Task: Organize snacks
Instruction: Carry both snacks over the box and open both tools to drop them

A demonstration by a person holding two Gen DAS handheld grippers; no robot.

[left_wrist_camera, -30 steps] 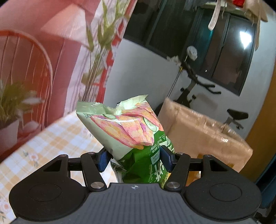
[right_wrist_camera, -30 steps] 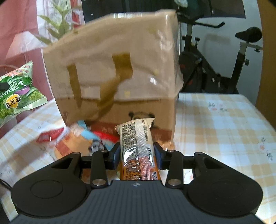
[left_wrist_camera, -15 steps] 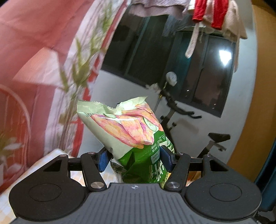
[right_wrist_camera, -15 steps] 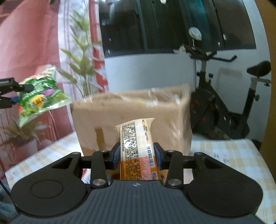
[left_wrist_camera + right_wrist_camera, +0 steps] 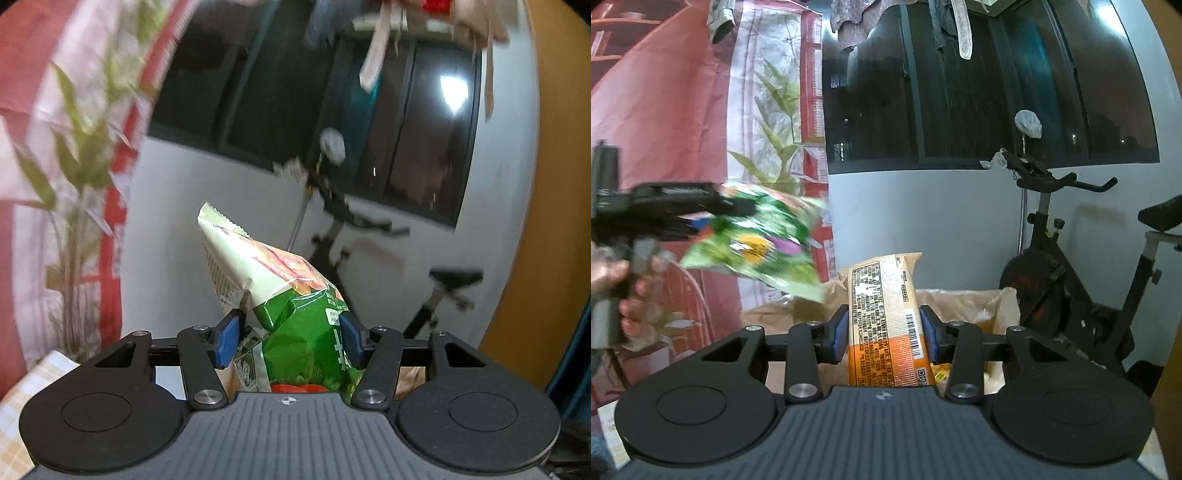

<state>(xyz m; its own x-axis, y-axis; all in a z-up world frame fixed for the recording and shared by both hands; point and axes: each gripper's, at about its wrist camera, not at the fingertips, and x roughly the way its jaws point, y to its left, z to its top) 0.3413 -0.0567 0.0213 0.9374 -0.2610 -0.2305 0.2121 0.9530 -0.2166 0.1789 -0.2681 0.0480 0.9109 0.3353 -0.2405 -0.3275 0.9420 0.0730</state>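
Observation:
My left gripper (image 5: 288, 338) is shut on a green and white chip bag (image 5: 295, 306), held high in the air; the bag has twisted between the blue pads. The same bag (image 5: 757, 247) and left gripper (image 5: 701, 214) show blurred at the left of the right wrist view, above the open cardboard box (image 5: 964, 306). My right gripper (image 5: 884, 334) is shut on an orange and cream snack packet (image 5: 886, 317), held upright just over the box's near edge.
An exercise bike (image 5: 1082, 266) stands behind the box against the white wall. A red curtain and a green plant (image 5: 74, 206) are at the left. A corner of the checked tablecloth (image 5: 26, 387) shows at the lower left.
Both grippers rose and moved toward the box. The chip bag twisted in the left gripper and swung over the box. The right view now looks over the box's open top.

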